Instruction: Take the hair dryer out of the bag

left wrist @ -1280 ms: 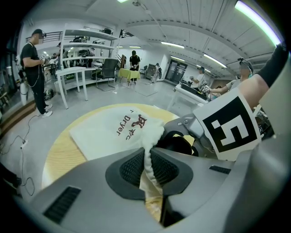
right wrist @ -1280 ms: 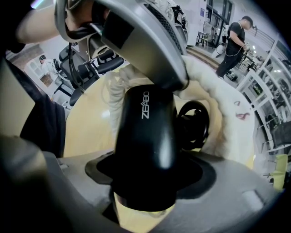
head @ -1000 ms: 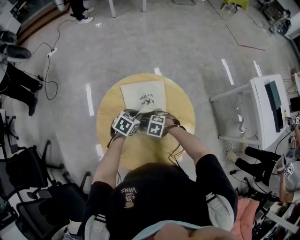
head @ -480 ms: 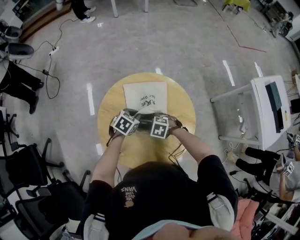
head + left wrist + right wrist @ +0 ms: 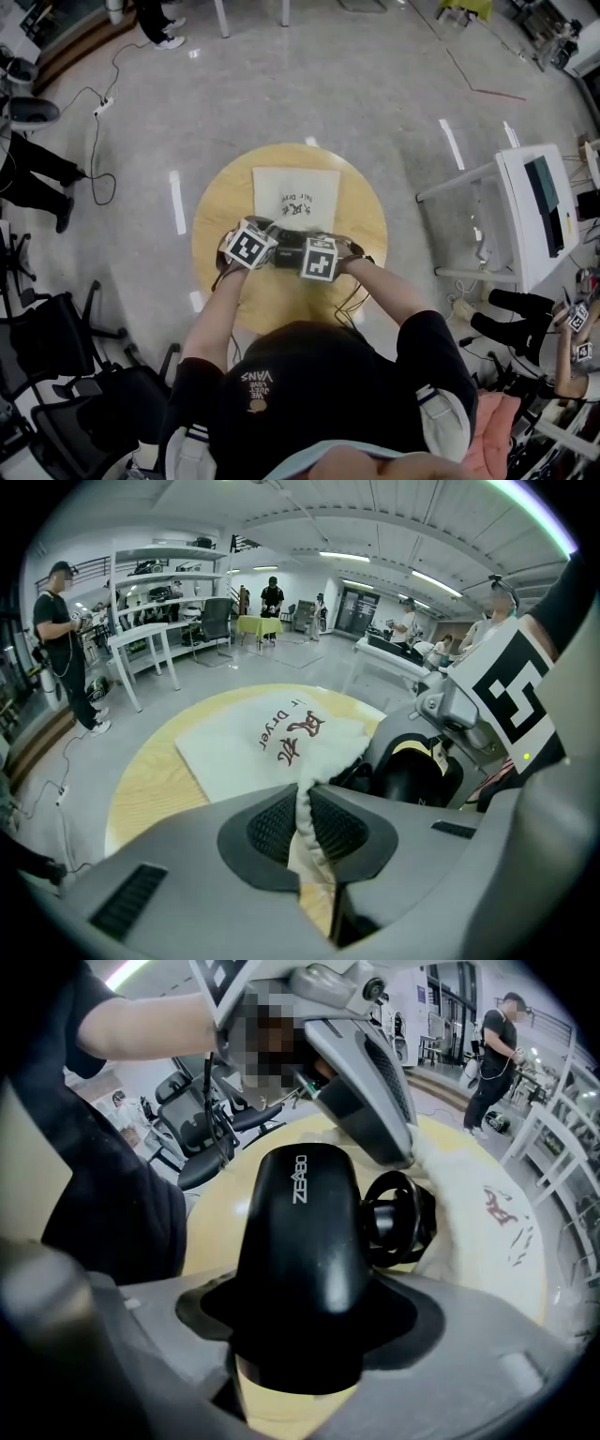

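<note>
1. Our left gripper (image 5: 305, 834) has its jaws almost together. They pinch a raised fold of the white cloth bag (image 5: 253, 747) at its near edge.
2. Our right gripper (image 5: 300, 1340) stands wide, its pads pressed on either side of the black hair dryer (image 5: 298, 1232), whose body fills the gap.
3. The hair dryer sits at the bag's mouth, just beside the left gripper's tip. A black loop (image 5: 398, 1218) lies against it and touches the cloth. We cannot tell how much of the dryer is inside the bag.
4. The rest of the bag lies flat beyond both grippers on the round wooden table (image 5: 150, 785), print facing up.
5. A grey floor (image 5: 375, 103) surrounds the table, with a white cabinet (image 5: 534, 216) to the right.
</note>
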`<state>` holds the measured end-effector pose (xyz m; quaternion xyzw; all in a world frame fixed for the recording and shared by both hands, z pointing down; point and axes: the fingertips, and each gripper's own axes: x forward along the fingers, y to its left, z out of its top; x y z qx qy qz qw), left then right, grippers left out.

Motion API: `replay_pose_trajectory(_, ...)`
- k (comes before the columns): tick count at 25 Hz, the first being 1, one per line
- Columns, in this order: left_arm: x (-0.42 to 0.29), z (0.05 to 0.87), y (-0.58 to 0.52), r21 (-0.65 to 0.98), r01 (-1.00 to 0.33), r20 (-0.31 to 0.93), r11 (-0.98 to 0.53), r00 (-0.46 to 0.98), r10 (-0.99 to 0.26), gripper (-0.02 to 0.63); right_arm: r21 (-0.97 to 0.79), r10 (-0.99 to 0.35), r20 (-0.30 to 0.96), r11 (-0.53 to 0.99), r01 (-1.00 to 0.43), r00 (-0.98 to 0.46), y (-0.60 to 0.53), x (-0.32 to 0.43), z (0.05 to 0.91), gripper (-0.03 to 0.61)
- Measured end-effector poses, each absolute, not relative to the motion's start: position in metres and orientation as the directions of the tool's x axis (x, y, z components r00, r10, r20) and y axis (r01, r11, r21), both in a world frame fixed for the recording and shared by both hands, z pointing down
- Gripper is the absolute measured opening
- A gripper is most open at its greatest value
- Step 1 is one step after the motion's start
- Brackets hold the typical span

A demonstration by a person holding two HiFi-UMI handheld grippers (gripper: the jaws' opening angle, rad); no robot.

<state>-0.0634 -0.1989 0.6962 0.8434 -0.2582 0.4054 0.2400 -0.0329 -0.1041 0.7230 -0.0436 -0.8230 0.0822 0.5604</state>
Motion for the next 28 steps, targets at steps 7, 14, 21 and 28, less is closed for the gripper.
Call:
replay_pose_trajectory(7, -0.060, 0.694, -0.196, 0.186, -0.631, 0.804, -0.753, 0.538, -0.252, 0.040, -0.192, 0.179, 0.915, 0.981, 0.002, -0.362, -0.086, -0.031, 0.714, 0.350)
replay_pose_trajectory(14, -0.067, 0.682, -0.203, 0.105, -0.645, 0.816, -0.757, 0.491, -0.305, 0.038, -0.204, 0.196, 0.910, 0.979, 0.017, -0.365, -0.072, -0.030, 0.705, 0.350)
replay_pose_trajectory(21, -0.066, 0.681, -0.204, 0.075, -0.644, 0.813, -0.761, 0.481, -0.327, 0.037, -0.208, 0.205, 0.909, 0.978, 0.033, -0.363, -0.056, -0.028, 0.700, 0.350)
replay_pose_trajectory(28, -0.082, 0.676, -0.218, 0.042, -0.686, 0.817, -0.726, 0.442, -0.370, 0.035, -0.212, 0.234, 0.906, 0.972, 0.100, -0.352, -0.026, -0.024, 0.696, 0.350)
